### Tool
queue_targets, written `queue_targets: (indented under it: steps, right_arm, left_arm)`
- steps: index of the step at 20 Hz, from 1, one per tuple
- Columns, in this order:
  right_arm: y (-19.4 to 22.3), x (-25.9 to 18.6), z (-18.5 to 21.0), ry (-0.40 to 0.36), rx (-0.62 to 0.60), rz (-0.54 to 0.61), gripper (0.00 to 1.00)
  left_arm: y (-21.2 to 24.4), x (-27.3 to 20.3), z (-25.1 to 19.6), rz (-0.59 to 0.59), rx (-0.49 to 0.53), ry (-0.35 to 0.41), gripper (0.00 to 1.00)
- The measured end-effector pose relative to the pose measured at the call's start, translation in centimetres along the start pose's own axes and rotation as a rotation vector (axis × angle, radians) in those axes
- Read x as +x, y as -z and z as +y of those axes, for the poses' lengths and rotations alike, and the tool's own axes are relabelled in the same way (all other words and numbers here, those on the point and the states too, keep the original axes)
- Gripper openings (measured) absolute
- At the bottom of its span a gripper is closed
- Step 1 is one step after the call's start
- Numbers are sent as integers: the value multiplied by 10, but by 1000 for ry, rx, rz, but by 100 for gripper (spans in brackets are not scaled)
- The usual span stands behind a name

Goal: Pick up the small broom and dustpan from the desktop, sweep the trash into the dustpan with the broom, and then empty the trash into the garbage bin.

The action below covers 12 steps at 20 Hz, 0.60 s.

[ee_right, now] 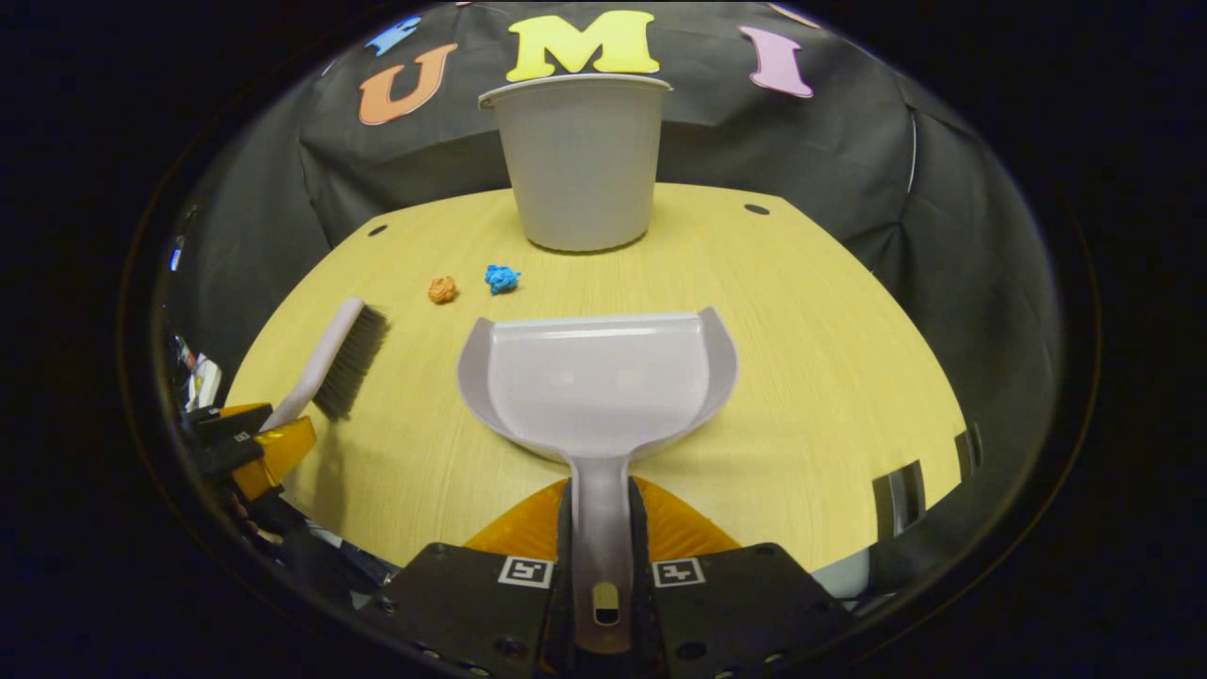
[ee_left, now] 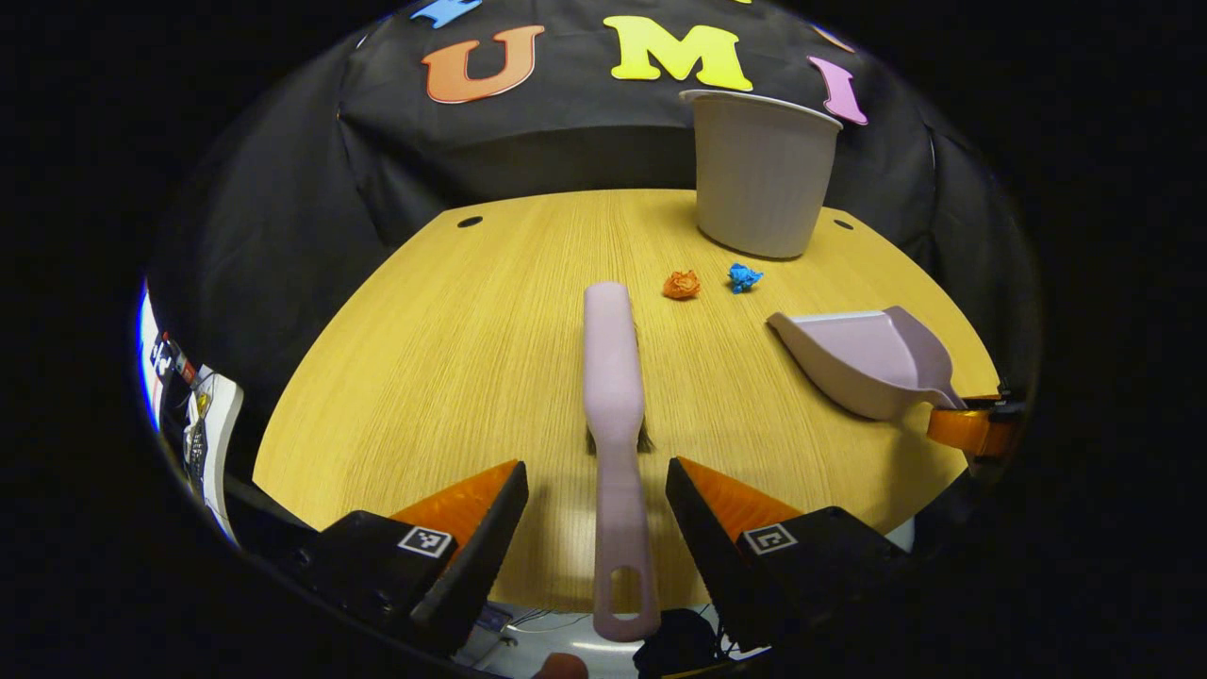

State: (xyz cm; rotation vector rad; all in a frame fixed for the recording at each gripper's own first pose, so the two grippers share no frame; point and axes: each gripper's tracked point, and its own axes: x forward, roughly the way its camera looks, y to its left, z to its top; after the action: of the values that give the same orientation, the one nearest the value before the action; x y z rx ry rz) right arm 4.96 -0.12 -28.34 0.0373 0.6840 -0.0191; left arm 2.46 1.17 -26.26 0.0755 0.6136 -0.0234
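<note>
A pale pink broom (ee_left: 613, 377) lies flat on the wooden table (ee_left: 453, 349), bristles down. Its handle runs between the fingers of my left gripper (ee_left: 596, 467), which stands open around it without touching. My right gripper (ee_right: 601, 490) is shut on the handle of the pale dustpan (ee_right: 599, 377), whose mouth faces the bin. In the left gripper view the dustpan (ee_left: 863, 358) sits right of the broom with the right gripper (ee_left: 976, 429) behind it. An orange paper ball (ee_left: 681, 284) and a blue one (ee_left: 744, 276) lie in front of the white garbage bin (ee_left: 759, 174).
The bin (ee_right: 582, 160) stands at the table's far edge against the black cloth wall. The broom (ee_right: 335, 363) and left gripper (ee_right: 250, 438) are at the left in the right gripper view. A shoe (ee_left: 212, 424) shows on the floor beyond the table's left edge.
</note>
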Motion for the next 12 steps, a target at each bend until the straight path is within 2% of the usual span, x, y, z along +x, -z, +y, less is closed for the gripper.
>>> queue_targets:
  steps: [1, 2, 3, 6, 7, 8, 9, 10, 12]
  right_arm:
    - [-1, 0, 0, 0, -1, 2, 23]
    - [-1, 0, 0, 1, -2, 2, 23]
    - [-3, 1, -1, 1, -1, 3, 23]
    - [-3, 2, -1, 0, 2, 5, 23]
    - [-4, 3, -1, 1, 3, 8, 23]
    - [-3, 4, -1, 1, 1, 11, 23]
    - [-3, 4, -1, 3, -5, 14, 23]
    - [-2, 5, -1, 5, -13, 20, 25]
    - [-2, 5, -1, 3, -21, 26, 23]
  left_arm:
    - [1, 2, 1, 13, 5, -2, 94]
    - [3, 4, 0, 27, 8, 1, 88]
    - [3, 6, 0, 37, 8, 4, 90]
    - [1, 11, 0, 55, 10, 3, 61]
    - [2, 11, 1, 60, 13, 4, 57]
    - [3, 12, 0, 67, 15, 9, 48]
    - [4, 13, 0, 75, 16, 14, 45]
    - [5, 14, -3, 81, 20, 26, 36]
    - [2, 16, -3, 90, 27, 25, 30]
